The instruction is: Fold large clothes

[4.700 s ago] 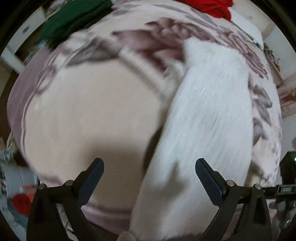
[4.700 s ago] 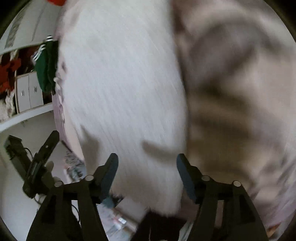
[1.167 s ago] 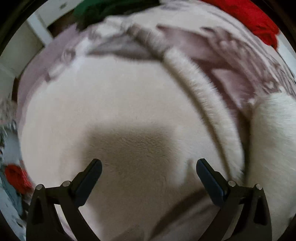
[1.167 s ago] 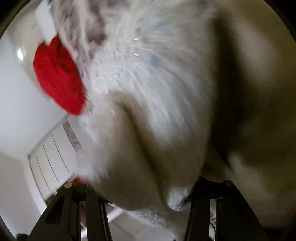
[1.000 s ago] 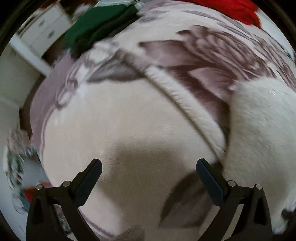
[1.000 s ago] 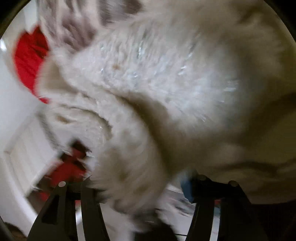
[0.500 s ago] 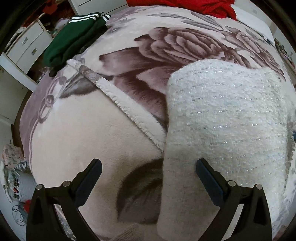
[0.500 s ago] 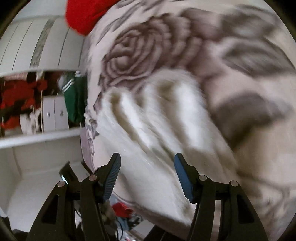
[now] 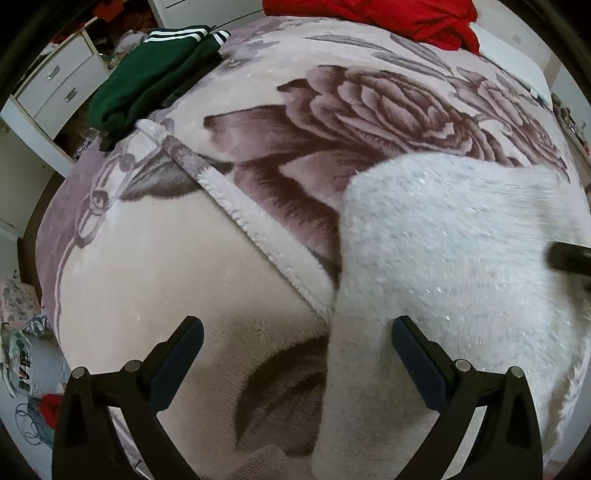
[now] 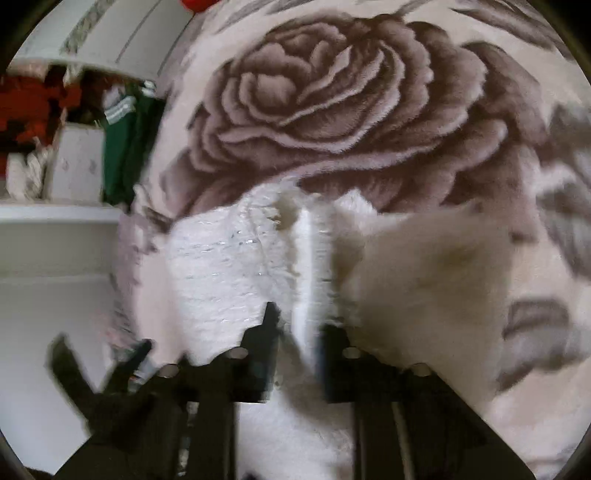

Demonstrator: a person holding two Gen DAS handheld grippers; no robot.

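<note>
A fuzzy white sweater (image 9: 443, 266) with silver threads lies folded on a bed with a rose-print blanket (image 9: 369, 110). My left gripper (image 9: 295, 343) is open and empty, hovering over the sweater's left edge. In the right wrist view my right gripper (image 10: 299, 332) has its jaws nearly closed on a fold of the white sweater (image 10: 229, 266); the frame is blurred.
A folded dark green garment with white stripes (image 9: 147, 77) lies at the bed's far left corner. A red garment (image 9: 388, 18) lies at the far end. White drawers (image 9: 51, 85) stand left of the bed. Clutter lies on the floor (image 9: 26, 354).
The right gripper went from open above the sweater to nearly closed on a fold of it. The left gripper stayed open and the sweater now lies flatter before it.
</note>
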